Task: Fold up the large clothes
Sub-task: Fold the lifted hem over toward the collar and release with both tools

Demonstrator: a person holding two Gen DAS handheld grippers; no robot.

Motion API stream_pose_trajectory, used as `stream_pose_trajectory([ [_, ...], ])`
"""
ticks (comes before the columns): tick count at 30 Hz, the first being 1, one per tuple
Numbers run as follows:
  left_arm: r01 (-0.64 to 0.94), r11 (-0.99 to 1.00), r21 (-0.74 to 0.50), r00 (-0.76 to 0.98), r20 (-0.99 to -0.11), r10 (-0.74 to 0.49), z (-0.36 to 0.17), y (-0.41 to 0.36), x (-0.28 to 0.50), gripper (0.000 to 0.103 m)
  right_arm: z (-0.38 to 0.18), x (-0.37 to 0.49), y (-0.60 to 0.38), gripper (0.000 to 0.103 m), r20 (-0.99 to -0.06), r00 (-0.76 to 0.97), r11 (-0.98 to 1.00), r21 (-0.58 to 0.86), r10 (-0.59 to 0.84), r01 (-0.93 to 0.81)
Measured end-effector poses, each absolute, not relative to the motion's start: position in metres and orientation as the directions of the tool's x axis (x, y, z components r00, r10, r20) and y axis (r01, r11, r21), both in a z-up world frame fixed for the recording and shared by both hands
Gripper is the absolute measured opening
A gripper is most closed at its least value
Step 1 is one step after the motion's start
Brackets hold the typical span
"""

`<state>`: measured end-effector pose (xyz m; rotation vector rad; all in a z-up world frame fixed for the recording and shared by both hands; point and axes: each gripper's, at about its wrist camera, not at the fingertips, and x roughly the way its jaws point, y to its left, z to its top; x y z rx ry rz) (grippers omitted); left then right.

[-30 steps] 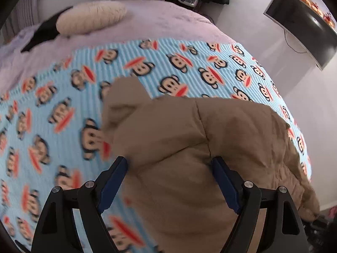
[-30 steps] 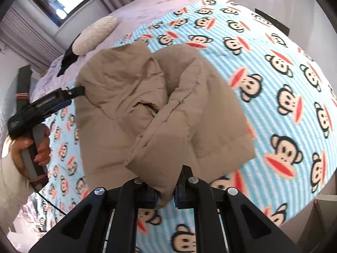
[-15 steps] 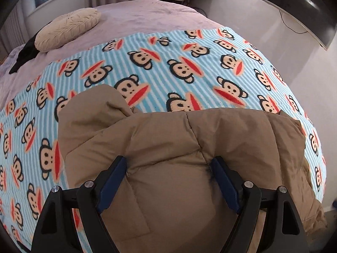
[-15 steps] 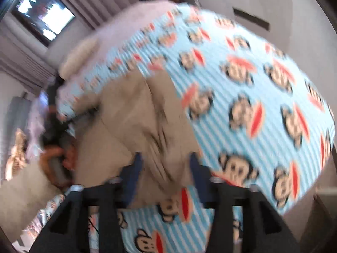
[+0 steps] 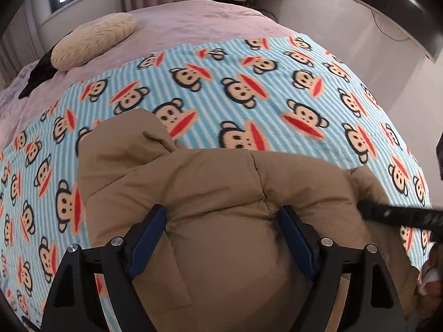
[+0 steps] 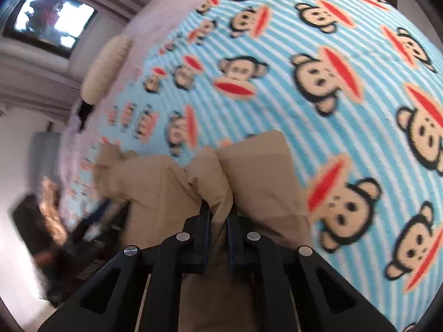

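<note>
A puffy tan jacket (image 5: 216,182) lies bunched on a blue striped monkey-print blanket (image 5: 249,83) on a bed. My left gripper (image 5: 223,235) has its blue pads wide apart, pressed into a thick bulge of the jacket. In the right wrist view my right gripper (image 6: 218,221) is closing, with a narrow fold of the jacket (image 6: 257,171) pinched between its pads. The right gripper (image 5: 401,215) also reaches in from the right edge of the left wrist view, touching the jacket's right side. The jacket's near part is hidden under both grippers.
A cream pillow (image 5: 94,41) and a black cloth (image 5: 38,74) lie on the mauve sheet at the head of the bed. A dark screen (image 5: 401,8) hangs on the right wall. Much of the blanket beyond the jacket is bare. A person's hand (image 5: 432,276) shows at the right edge.
The jacket has shifted toward the near edge of the bed with my left gripper. My right gripper let go of one fold, opened, moved across, and now pinches another fold.
</note>
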<state>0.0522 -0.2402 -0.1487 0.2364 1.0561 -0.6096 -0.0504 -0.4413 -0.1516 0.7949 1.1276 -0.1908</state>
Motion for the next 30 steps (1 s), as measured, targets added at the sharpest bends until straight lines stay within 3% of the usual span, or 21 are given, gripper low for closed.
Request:
stream_pose_trajectory([
  [5,0.581,0.812,-0.057,0.356,-0.88,-0.316,-0.145,-0.245,0.046,0.083,-0.176,-0.063,-0.454,0.008,-0.865,0.425,0.678,0.481,0.266,0.555],
  [11,0.535,0.83,-0.154,0.296,-0.887,-0.355,-0.108,-0.189,0.014,0.083,-0.169,-0.064,-0.448,0.009,-0.872,0.417,0.698,0.466,0.258,0.543],
  [13,0.517,0.834,-0.193,0.259,-0.894,-0.367,-0.108,-0.168,-0.006,0.083,-0.163,-0.069,-0.445,0.013,-0.87,0.415,0.704,0.469,0.265,0.534],
  [16,0.505,0.848,-0.158,0.233,-0.922,-0.31,-0.125,-0.15,-0.038,0.083,-0.147,-0.081,-0.438,0.017,-0.879,0.399,0.733,0.448,0.259,0.511],
  [24,0.402,0.892,-0.206,0.206,-0.929,-0.307,-0.132,-0.124,-0.06,0.083,-0.089,-0.144,-0.383,0.018,-0.896,0.399,0.854,0.356,0.195,0.381],
  [30,0.426,0.88,-0.208,0.197,-0.929,-0.314,-0.127,-0.111,-0.065,0.083,-0.126,-0.169,-0.364,0.018,-0.953,0.258,0.847,0.267,0.161,0.46],
])
